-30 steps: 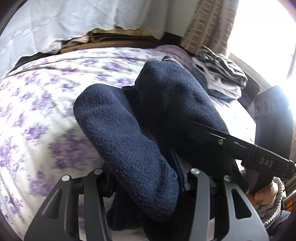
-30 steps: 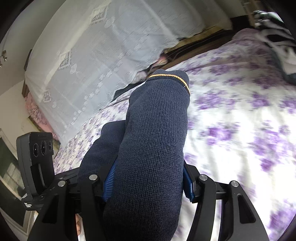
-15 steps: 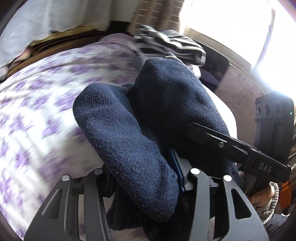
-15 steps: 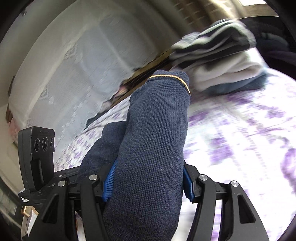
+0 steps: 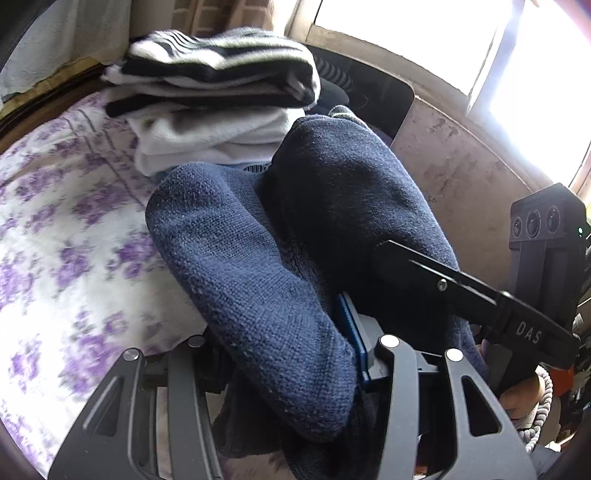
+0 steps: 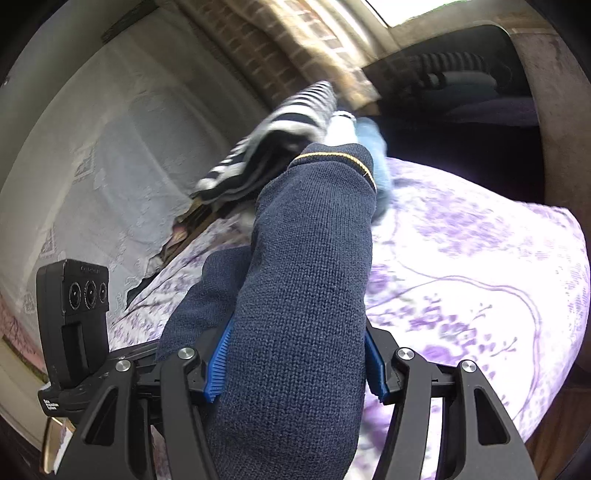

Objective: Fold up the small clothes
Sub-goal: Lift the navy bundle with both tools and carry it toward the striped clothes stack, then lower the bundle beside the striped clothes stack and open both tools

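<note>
Both claws have swung across the bed (image 5: 66,236) toward the folded pile (image 5: 218,92). The left claw (image 5: 295,354) and right claw (image 6: 295,365) are each clamped on the navy sock bundle (image 6: 310,266). Folding looks done; placing on the pile remains.

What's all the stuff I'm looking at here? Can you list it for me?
folded navy sock: one bundle, dark blue with a thin yellow line at the cuff, held above the bed by both tools
pile of folded clothes: one stack, black-and-white striped on top, white below, at the far end of the bed
bedspread: one, white with purple flowers, covering the bed
lace curtain: one, white, behind the bed
window: one, bright, beside the bed
left gripper: one, black, jaws closed on the sock
right gripper: one, black with blue pads, jaws closed on the sock
person's hand: one, at the right gripper's handle
</note>
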Demonstrator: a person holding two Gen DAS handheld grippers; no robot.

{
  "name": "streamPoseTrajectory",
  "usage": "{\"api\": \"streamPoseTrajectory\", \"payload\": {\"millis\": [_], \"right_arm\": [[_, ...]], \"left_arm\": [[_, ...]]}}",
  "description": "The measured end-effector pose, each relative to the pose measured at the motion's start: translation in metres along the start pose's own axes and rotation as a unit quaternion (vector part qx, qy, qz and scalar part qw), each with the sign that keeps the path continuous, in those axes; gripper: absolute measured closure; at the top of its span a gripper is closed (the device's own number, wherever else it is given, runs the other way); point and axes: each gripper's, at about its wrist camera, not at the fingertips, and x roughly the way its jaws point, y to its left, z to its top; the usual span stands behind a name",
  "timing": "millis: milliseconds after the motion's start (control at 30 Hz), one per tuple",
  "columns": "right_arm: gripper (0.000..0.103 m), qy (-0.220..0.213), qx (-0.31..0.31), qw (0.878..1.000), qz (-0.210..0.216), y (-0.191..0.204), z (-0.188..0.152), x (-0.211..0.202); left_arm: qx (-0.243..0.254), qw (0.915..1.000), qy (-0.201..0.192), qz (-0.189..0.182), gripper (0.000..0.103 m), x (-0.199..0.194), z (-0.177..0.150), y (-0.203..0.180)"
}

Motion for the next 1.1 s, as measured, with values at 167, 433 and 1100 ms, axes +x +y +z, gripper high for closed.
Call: {"api": "streamPoseTrajectory", "payload": {"millis": [167,433,1100], "right_arm": [[0.040,0.017,0.051,0.998,0.013,-0.035,-0.001,0.016],[0.039,-0.002,0.031,0.999,0.015,-0.033,-0.008,0.018],[0.049,-0.094,-0.061,0.988,-0.111,0.043,0.001,-0.042]], "left_arm": [[-0.007,0.9999,0.010,-0.002,0.053,0.022,-0.005,0.009],[-0.019,0.9998,0.000,0.000,0.031,0.020,-0.020,0.029],[0.054,0.9807,-0.077,0.172,0.008,-0.037,-0.059,0.013]]}}
